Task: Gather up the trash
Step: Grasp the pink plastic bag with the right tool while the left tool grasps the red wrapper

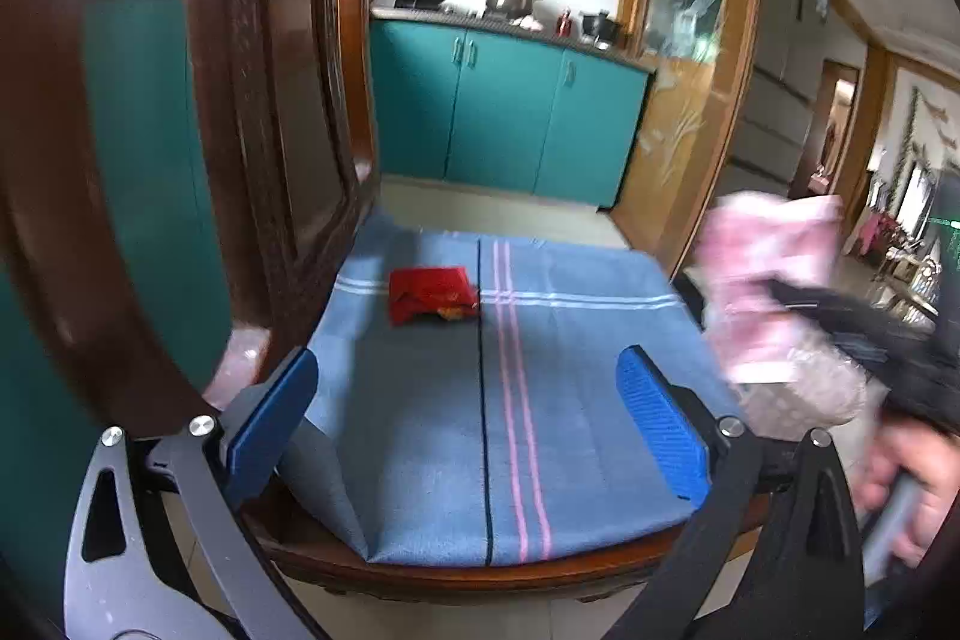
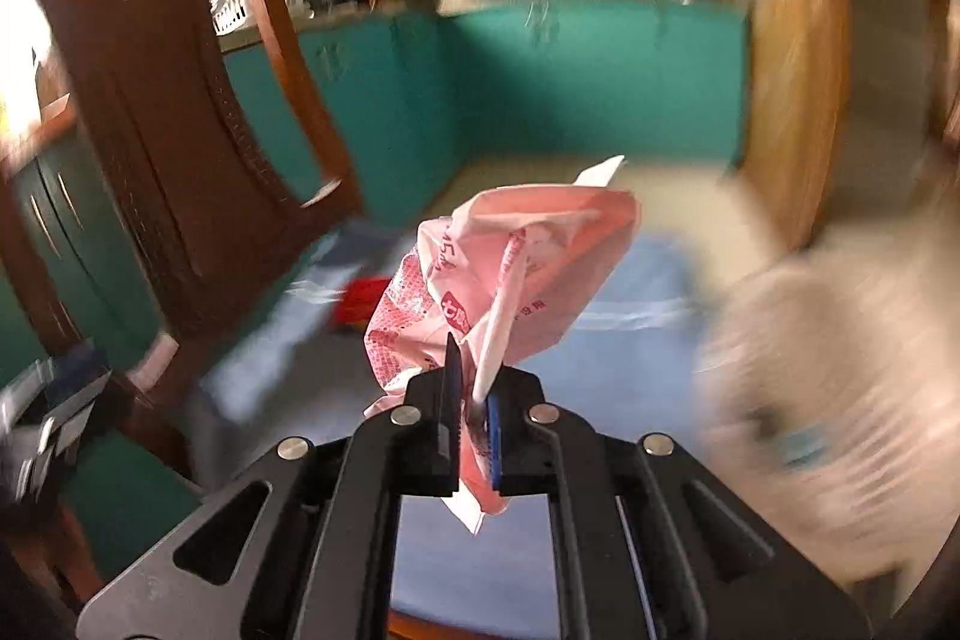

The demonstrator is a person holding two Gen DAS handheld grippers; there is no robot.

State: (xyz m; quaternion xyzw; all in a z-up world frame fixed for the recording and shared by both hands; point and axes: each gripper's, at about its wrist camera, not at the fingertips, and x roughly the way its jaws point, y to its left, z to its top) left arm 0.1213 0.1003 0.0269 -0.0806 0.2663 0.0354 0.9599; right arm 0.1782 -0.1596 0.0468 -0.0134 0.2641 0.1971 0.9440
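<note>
A crumpled pink plastic wrapper (image 2: 510, 274) is pinched between the closed jaws of my right gripper (image 2: 474, 400) and held above the blue cloth. In the left wrist view that wrapper (image 1: 762, 280) shows blurred at the right. A red wrapper (image 1: 429, 293) lies on the blue striped cloth (image 1: 570, 376) covering the chair seat; it appears as a red blur (image 2: 360, 301) in the right wrist view. My left gripper (image 1: 474, 418) hangs open over the near part of the seat, nothing between its blue pads (image 1: 663, 430).
A dark wooden chair back (image 1: 258, 112) rises on the left. A clear plastic bag (image 1: 810, 382) shows at the right beside a hand (image 1: 906, 490). Teal kitchen cabinets (image 1: 510, 106) stand behind, past pale floor. A blurred pale mass (image 2: 828, 400) fills the right side.
</note>
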